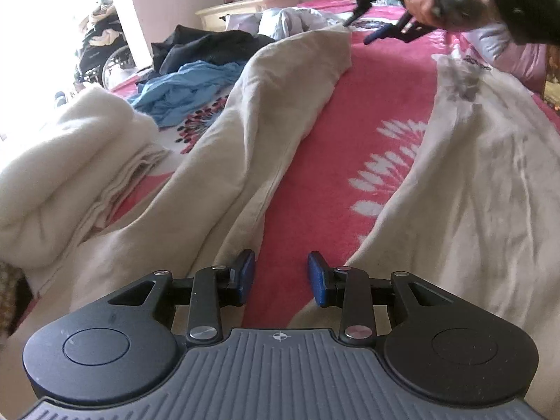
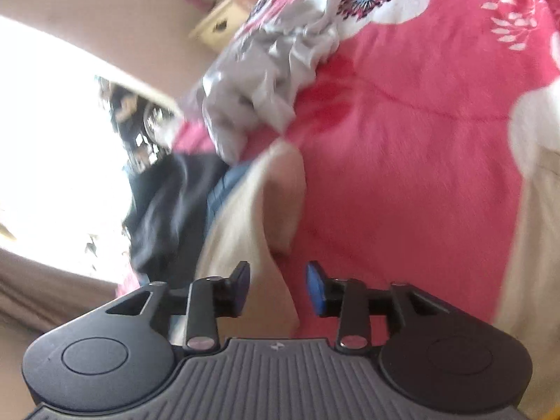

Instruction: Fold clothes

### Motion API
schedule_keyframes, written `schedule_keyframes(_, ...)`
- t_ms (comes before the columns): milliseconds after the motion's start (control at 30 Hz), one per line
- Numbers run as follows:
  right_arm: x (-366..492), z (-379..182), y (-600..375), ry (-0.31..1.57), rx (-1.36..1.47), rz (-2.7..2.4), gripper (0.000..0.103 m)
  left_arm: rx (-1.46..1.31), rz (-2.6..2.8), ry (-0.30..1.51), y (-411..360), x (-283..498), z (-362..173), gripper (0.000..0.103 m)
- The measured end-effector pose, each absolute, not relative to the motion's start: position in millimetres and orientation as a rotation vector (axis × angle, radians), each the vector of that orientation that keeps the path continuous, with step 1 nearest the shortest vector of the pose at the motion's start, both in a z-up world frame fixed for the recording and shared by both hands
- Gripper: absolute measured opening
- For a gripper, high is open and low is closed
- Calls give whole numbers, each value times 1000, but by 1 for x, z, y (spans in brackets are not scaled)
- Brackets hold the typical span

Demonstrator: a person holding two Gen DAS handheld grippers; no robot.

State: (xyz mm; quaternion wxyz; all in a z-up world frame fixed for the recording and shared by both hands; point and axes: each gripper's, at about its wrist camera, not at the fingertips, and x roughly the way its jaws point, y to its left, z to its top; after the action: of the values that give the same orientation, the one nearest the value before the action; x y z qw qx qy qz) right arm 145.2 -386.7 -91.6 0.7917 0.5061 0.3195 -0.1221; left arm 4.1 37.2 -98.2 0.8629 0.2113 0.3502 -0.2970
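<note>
left view: left gripper low over pink bedspread, jaws apart, empty, between 2 cream trouser legs; right gripper apart beside leg end.
right view: jaws apart over leg; likely between folds; next, regrip hem.

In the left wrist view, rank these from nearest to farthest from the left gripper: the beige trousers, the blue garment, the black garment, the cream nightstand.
From the left gripper:
1. Beige trousers, directly ahead, legs spread either side.
2. Blue garment, left of the trouser leg.
3. Black garment, just behind the blue one.
4. Cream nightstand, beyond the bed, against the wall.
</note>
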Motion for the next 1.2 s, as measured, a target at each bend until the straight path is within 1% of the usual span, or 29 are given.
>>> schedule_keyframes(33,154,-96,-390,692,1105,-264,46,434,-624,734,37,5,-99,33)
schedule_keyframes(133,179,-112,-397,716,1130,-263,47,391,-618,739,38,10,-98,32)
schedule_keyframes(167,187,-116,-397,727,1129,-254,45,375,-614,741,37,12,-98,30)
schedule_keyframes(200,192,-118,-396,731,1112,-244,40,364,-611,740,37,13,-98,27)
schedule_keyframes(233,196,-112,-391,728,1071,-226,20,353,-608,739,36,14,-97,24)
schedule_keyframes(267,201,-106,-387,723,1027,-208,5,342,-605,739,36,15,-97,15)
schedule_keyframes(300,206,-100,-382,718,983,-190,5,330,-603,739,36,16,-97,8)
schedule_keyframes(333,208,-88,-375,704,932,-180,4,319,-603,739,36,17,-97,5)
schedule_keyframes(367,206,-70,-367,671,873,-166,3,306,-611,741,37,18,-96,0)
schedule_keyframes(467,194,-10,-339,562,668,-132,3,259,-655,747,45,18,-89,0)
schedule_keyframes(533,184,18,-320,531,501,-181,3,215,-701,766,53,19,-83,0)
schedule_keyframes(600,177,37,-303,513,355,-247,4,169,-747,792,61,21,-79,0)
schedule_keyframes(667,183,20,-310,563,317,-300,7,122,-795,826,67,23,-77,0)
schedule_keyframes(700,187,11,-314,590,302,-325,12,104,-819,843,69,24,-77,0)
schedule_keyframes(733,191,1,-318,617,286,-351,27,91,-838,858,70,25,-78,0)
schedule_keyframes(767,190,-12,-329,653,322,-387,33,89,-849,870,70,26,-80,0)
schedule_keyframes(833,171,-30,-357,662,516,-431,35,104,-841,876,68,29,-84,0)
schedule_keyframes(867,161,-39,-371,663,616,-451,38,110,-837,877,67,31,-86,0)
schedule_keyframes(967,129,-58,-399,681,869,-472,40,100,-822,871,66,33,-85,0)
schedule_keyframes(1067,111,-74,-404,767,1003,-411,44,140,-812,850,61,32,-84,1)
schedule_keyframes(1167,122,-86,-399,809,1016,-357,49,196,-802,838,53,30,-86,6)
schedule_keyframes(1200,127,-90,-397,822,1018,-340,47,209,-795,832,51,29,-87,7)
